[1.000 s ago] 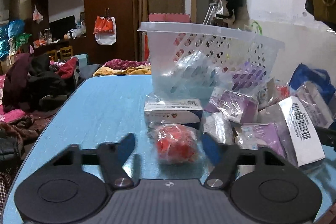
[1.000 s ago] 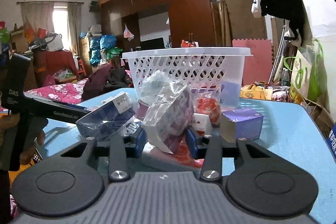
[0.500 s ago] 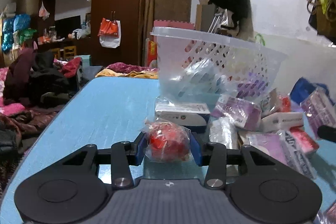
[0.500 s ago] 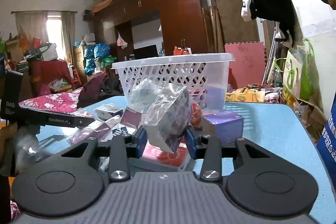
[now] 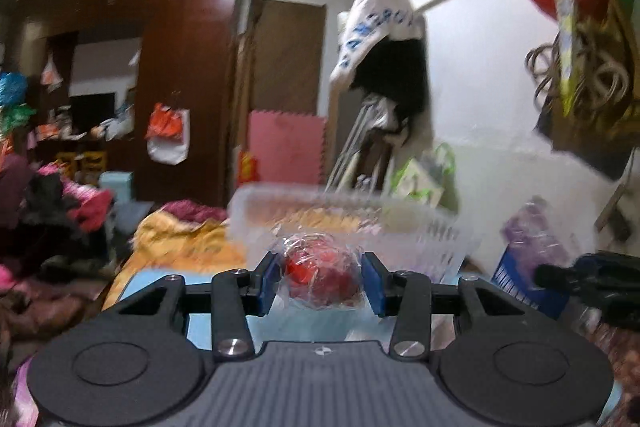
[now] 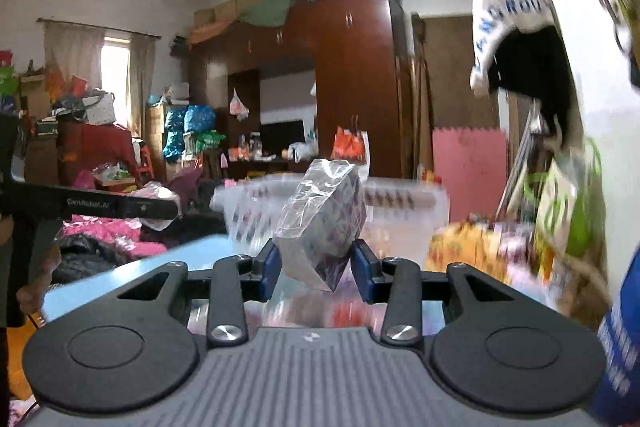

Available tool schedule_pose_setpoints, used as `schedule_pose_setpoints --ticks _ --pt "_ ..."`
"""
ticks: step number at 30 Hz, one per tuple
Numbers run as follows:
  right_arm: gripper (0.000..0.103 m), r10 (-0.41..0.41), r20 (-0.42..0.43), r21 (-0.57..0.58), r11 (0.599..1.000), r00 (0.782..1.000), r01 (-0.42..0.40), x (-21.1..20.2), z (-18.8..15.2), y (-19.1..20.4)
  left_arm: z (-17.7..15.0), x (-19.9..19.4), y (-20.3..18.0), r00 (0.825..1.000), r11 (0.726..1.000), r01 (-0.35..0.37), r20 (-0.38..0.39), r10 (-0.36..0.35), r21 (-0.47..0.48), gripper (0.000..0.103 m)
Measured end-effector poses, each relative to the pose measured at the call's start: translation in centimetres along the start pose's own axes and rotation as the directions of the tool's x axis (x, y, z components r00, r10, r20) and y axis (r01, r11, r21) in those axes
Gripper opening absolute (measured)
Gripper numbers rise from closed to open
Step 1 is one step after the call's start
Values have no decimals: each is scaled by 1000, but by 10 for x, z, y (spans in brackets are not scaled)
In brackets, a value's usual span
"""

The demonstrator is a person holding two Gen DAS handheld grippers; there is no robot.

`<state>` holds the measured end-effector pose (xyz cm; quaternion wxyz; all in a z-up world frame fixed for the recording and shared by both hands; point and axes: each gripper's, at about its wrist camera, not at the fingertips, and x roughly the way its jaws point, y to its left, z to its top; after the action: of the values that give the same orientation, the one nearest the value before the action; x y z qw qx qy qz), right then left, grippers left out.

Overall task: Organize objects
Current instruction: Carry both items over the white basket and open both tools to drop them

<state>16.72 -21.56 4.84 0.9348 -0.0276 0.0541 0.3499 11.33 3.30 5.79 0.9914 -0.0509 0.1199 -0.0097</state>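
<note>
My left gripper is shut on a red ball wrapped in clear plastic and holds it in the air, level with the rim of the white plastic basket just beyond it. My right gripper is shut on a plastic-wrapped purple and white box, tilted, held up in front of the same basket. The left gripper's body shows at the left of the right wrist view. The right gripper's tip shows at the right of the left wrist view.
The blue table lies below both grippers, with blurred packets on it. A purple wrapped packet shows near the right gripper in the left wrist view. A white wall with hanging clothes stands to the right.
My left gripper closed on the red ball and lifted it off the table to basket-rim height. My right gripper rose with its wrapped box and moved towards the basket.
</note>
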Motion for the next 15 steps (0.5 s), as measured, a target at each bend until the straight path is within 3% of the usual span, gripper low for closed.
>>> schedule_pose_setpoints --ticks 3,7,11,13,15 --pt "42 9 -32 -11 1000 999 -9 32 24 -7 32 26 -11 1000 1000 5 -2 -5 13 48" --pt "42 0 -98 -26 1000 995 -3 75 38 -17 58 82 -16 995 1000 -17 -98 17 1 48" --pt "42 -28 -197 -6 1000 980 27 122 44 -34 60 141 -1 972 996 -67 -227 52 -57 48" --pt "42 -24 -236 -8 1000 971 22 135 40 -36 53 151 4 968 996 -71 -245 54 -59 49" --pt "48 -32 -242 -20 999 970 28 138 34 -34 49 152 6 967 996 -63 -251 45 -63 56"
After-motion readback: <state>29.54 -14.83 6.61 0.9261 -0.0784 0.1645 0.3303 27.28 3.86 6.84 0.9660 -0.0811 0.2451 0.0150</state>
